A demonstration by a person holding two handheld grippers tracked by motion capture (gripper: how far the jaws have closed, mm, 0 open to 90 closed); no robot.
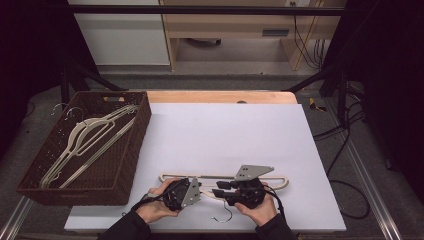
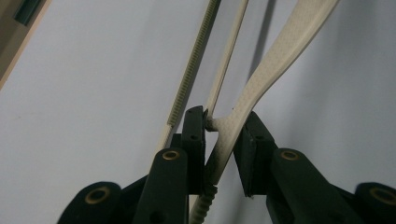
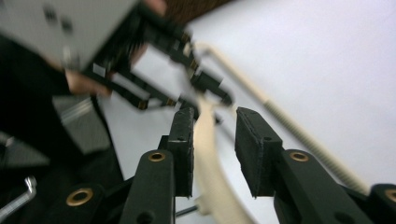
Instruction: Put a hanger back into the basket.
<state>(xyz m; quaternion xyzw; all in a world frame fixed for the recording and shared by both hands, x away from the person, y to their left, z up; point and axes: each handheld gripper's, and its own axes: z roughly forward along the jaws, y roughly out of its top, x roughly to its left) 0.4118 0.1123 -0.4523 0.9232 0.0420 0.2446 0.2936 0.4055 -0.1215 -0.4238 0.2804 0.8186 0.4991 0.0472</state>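
Hanger on the tabletop: cream plastic, fine dotted texture on the arm, ribbed bar along it, hook in silver metal. Tabletop cover is plain pale lavender-white; a bare light-wood edge shows at the far end. Basket: dark brown woven wicker, holding more hangers in the same cream. Left gripper and right gripper: both matte black, each with a flat grey plate on top; jaws are black with brass-coloured rivets at the pivots. Sleeves are black. Cabinet behind is white, next to it a light-wood shelf unit. Cables on the floor are black.
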